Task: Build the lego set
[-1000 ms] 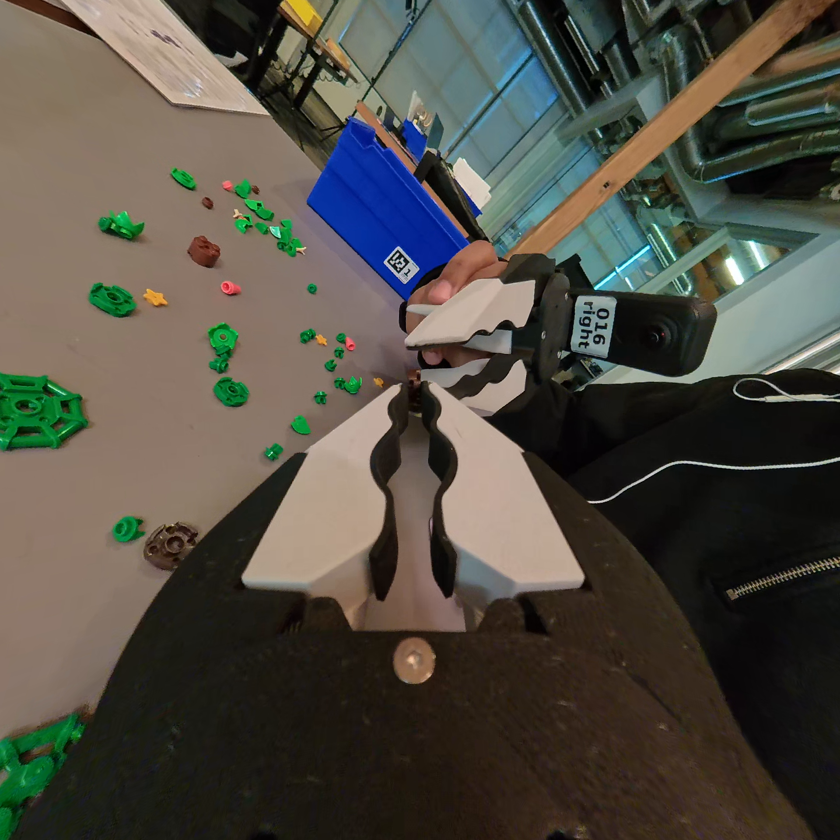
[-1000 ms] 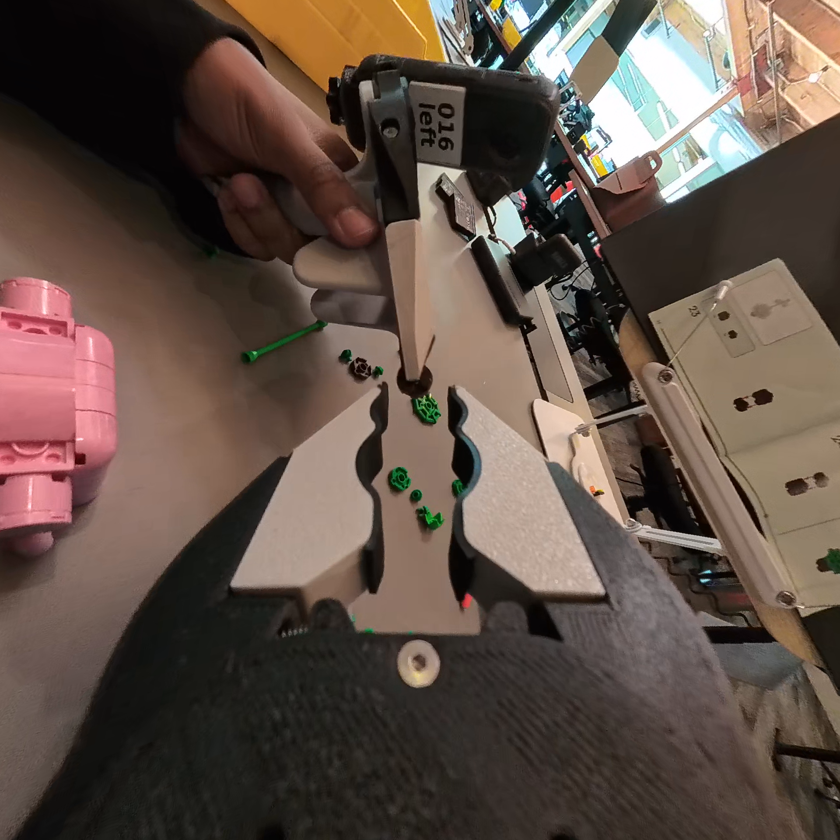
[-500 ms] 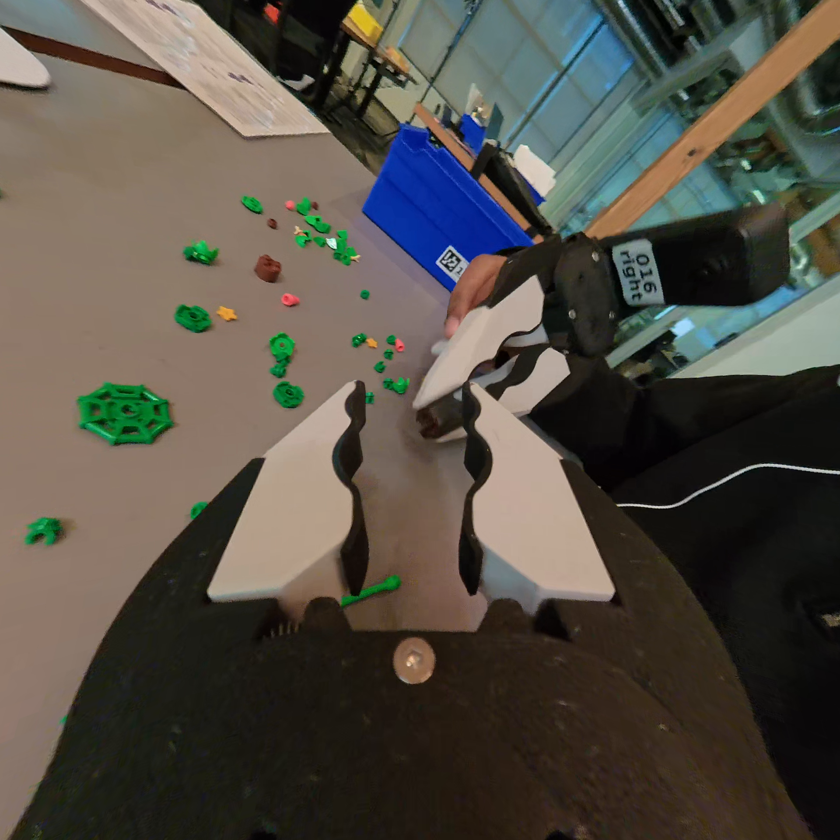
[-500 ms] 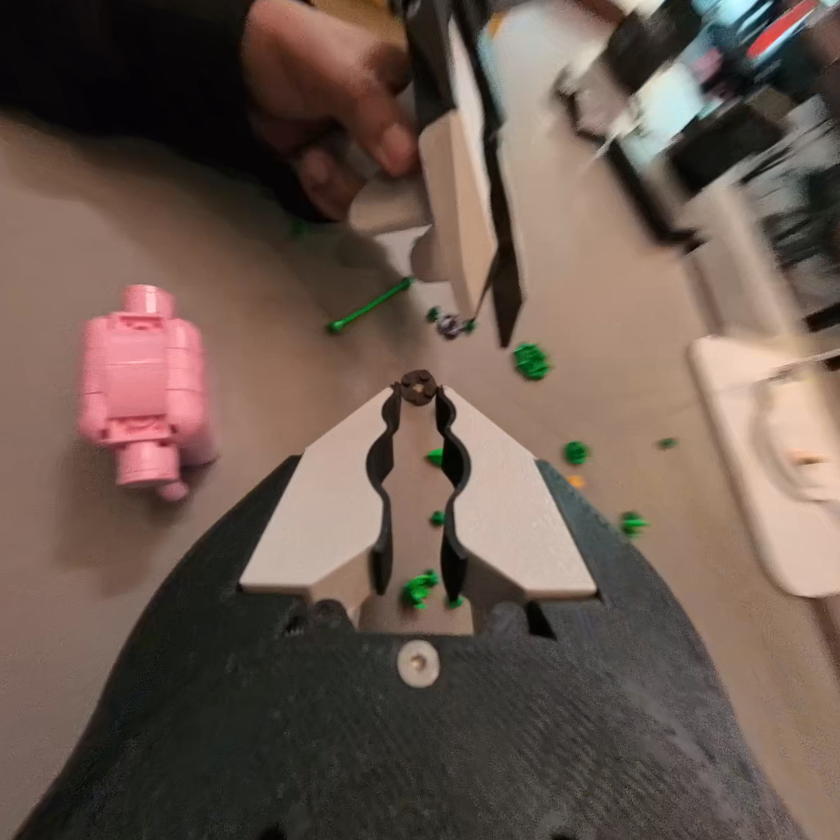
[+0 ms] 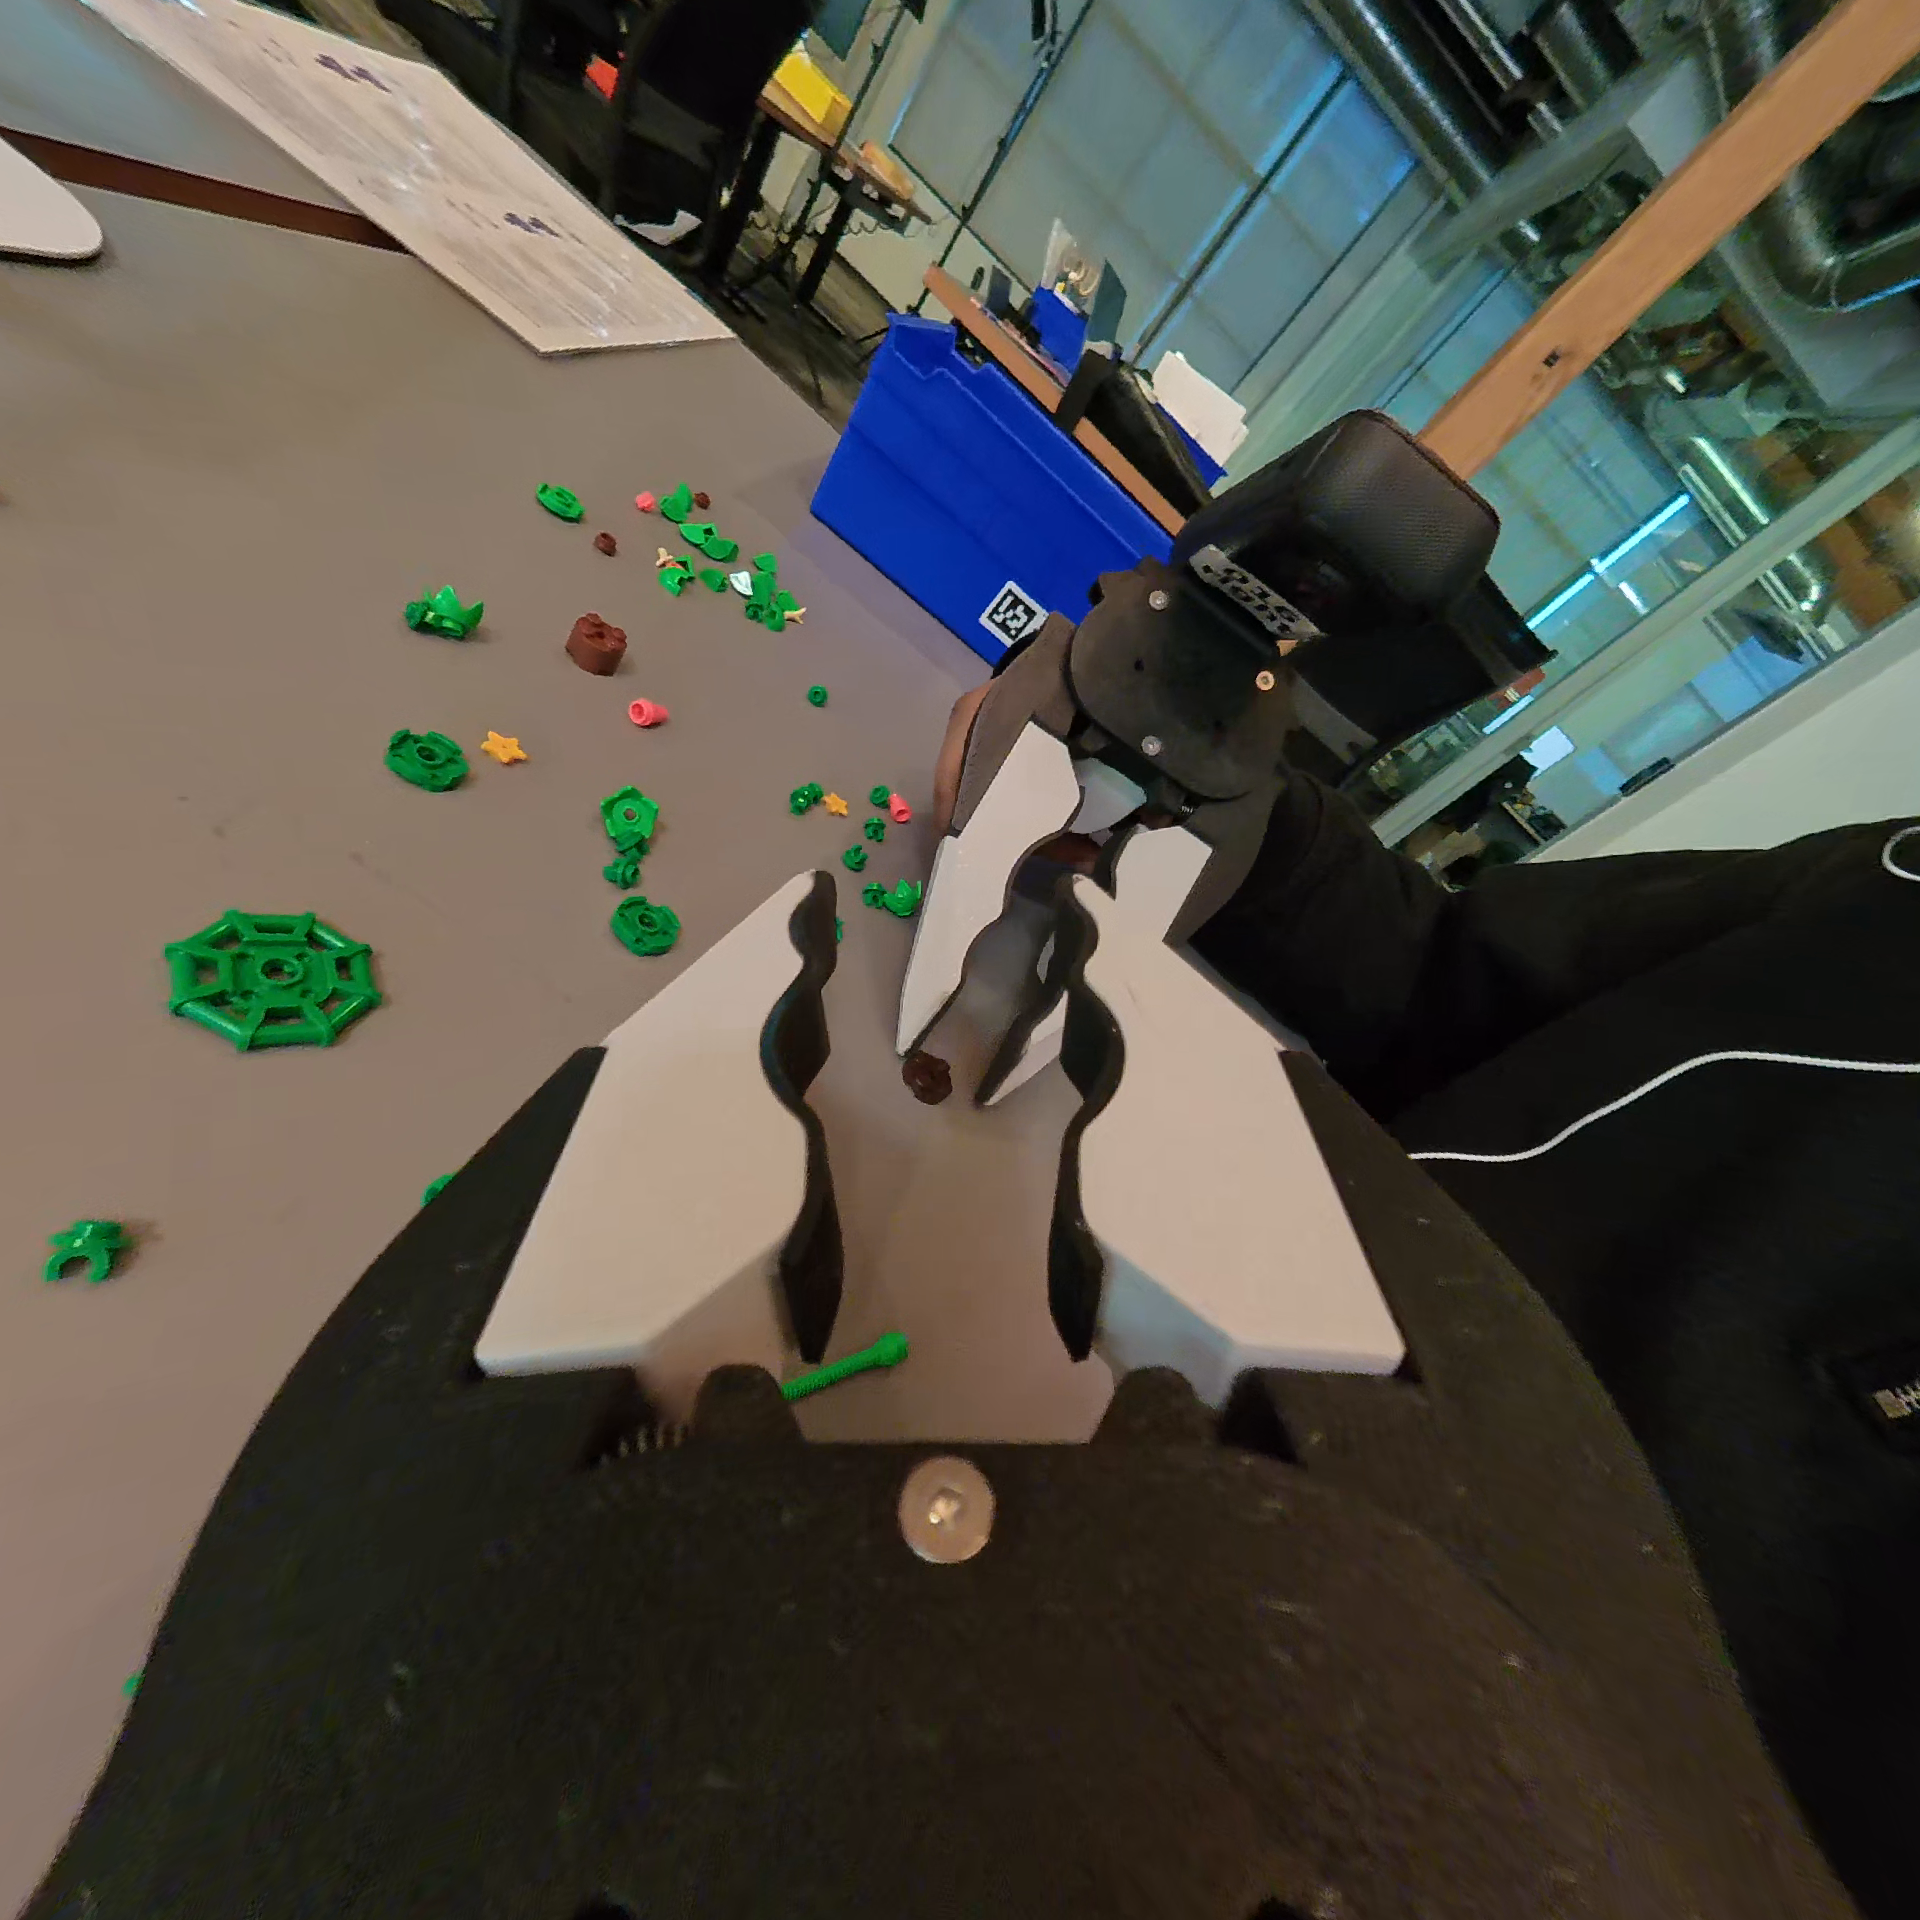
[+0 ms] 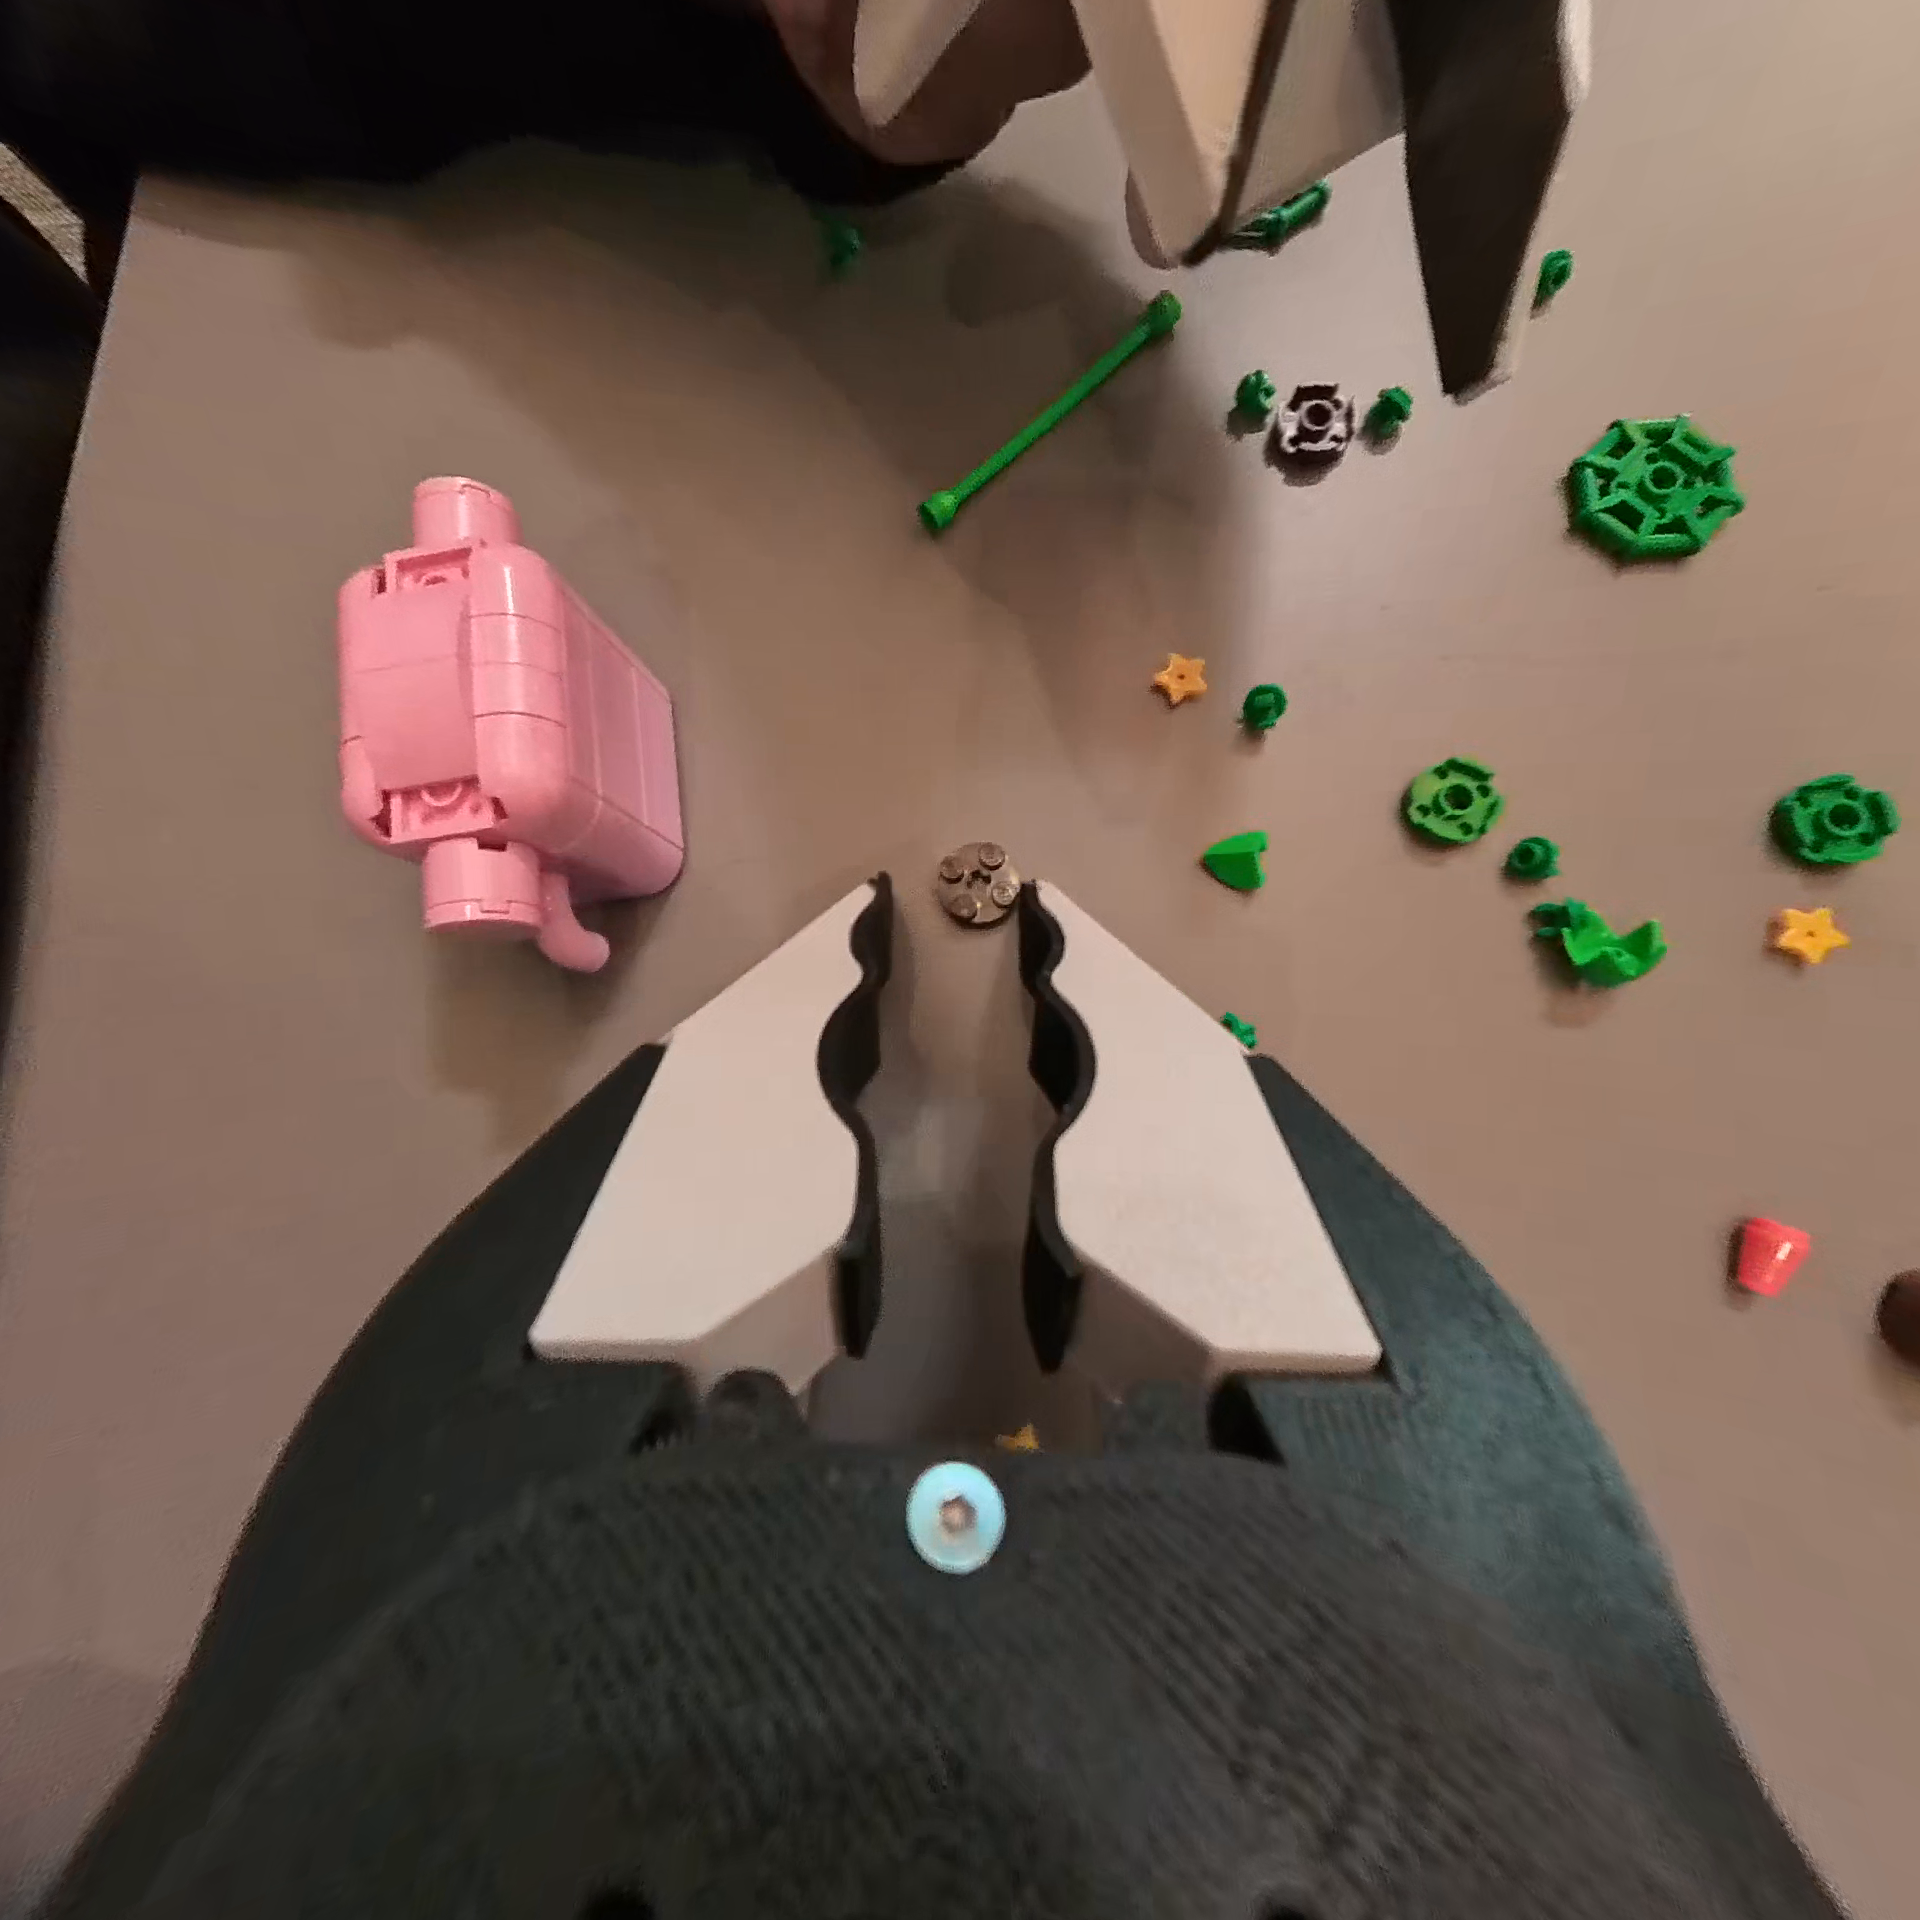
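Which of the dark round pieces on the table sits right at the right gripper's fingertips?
The brown round plate with four studs, lying flat between the open right gripper tips. The other dark round piece has a hollow centre and lies farther off, between two small green bits.

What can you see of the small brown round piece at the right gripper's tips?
The brown round piece is a small flat disc with four studs on top and a hole in the centre, dull dark plastic. It lies flat, studs up, on the grey table, in front of the right gripper. The tips stand slightly apart; whether either touches it is unclear. The pink block figure lies apart from it.
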Motion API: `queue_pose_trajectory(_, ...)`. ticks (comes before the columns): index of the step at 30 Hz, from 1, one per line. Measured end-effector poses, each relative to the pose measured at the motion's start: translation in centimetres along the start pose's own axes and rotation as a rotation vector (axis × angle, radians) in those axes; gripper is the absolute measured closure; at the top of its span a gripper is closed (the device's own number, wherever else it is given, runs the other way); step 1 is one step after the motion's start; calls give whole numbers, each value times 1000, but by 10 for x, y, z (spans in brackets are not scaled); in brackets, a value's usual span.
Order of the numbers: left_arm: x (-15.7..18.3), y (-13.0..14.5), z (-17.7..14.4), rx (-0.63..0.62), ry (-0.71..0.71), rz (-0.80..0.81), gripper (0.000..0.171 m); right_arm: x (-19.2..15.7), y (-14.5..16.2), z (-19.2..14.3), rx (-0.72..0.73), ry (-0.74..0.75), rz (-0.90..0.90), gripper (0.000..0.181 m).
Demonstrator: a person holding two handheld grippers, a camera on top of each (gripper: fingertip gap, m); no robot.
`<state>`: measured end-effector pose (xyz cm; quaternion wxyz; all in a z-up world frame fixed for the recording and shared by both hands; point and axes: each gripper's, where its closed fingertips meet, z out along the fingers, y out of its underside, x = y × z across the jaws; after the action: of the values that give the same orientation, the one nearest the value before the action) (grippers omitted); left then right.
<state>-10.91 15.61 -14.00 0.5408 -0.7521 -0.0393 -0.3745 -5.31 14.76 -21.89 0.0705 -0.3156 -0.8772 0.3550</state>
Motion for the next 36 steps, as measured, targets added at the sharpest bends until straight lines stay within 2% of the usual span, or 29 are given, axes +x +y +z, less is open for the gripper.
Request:
queue_pose_trajectory(10,0,-1,0,7,4,1,134,-4,3,-3,-22,-18,-1,159)
queue_pose_trajectory(14,0,-2,0,11,2,3,134,6,-10,-15,58,40,-18,158)
queue_pose_trajectory(16,1,-3,-1,16,4,5,134,29,-26,-36,183,161,3,157)
queue_pose_trajectory(18,1,-4,-1,20,3,9,134,73,-31,-66,298,384,92,157)
queue_pose_trajectory(21,2,-5,-1,26,2,12,135,128,-3,-102,359,646,307,161)
queue_pose_trajectory(23,1,-5,-2,29,-2,14,135,144,22,-98,311,671,423,160)
queue_pose_trajectory(26,1,-6,-2,33,0,12,136,152,43,-80,232,656,469,154)
queue_pose_trajectory(30,2,-7,-2,36,-3,20,136,158,35,-73,234,643,454,151)
queue_pose_trajectory(33,2,-7,-2,34,-5,25,136,163,38,-68,191,660,465,160)
queue_pose_trajectory(36,2,-6,-2,30,-4,25,136,165,41,-65,155,675,461,161)
